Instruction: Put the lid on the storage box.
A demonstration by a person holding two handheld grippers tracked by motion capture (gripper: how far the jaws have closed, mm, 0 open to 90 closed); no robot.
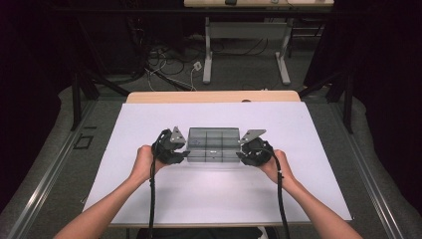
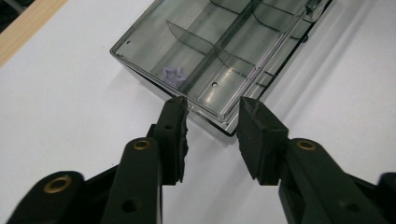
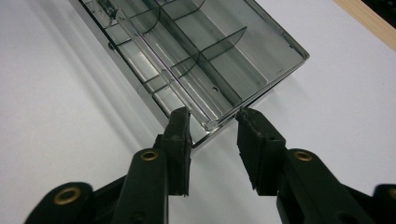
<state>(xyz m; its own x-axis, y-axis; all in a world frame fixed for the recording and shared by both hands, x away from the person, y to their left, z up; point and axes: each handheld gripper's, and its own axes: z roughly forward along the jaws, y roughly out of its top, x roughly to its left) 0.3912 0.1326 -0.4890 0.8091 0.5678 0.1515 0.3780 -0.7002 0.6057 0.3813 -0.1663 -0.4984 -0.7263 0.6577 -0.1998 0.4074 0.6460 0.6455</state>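
Plainly, scene: a smoky clear plastic box with inner dividers lies at the middle of the white counter, lid seemingly shut.
Left hand-held gripper: jaws parted narrowly around the box's near corner at its left end, not clamped that I can see.
Right hand-held gripper: likewise parted narrowly around the corner at the right end.
Contents: a small pale purple piece sits in one compartment, upper left of the left gripper view.
Risk, slip: corners are slick and thin; I reckon a pad could skate off when squeezed.
Risk, tilt: uneven lifting could tip the box and shake the piece loose.
Risk, lid: a pinch on the rim might pop it.
Writing: none I can read.
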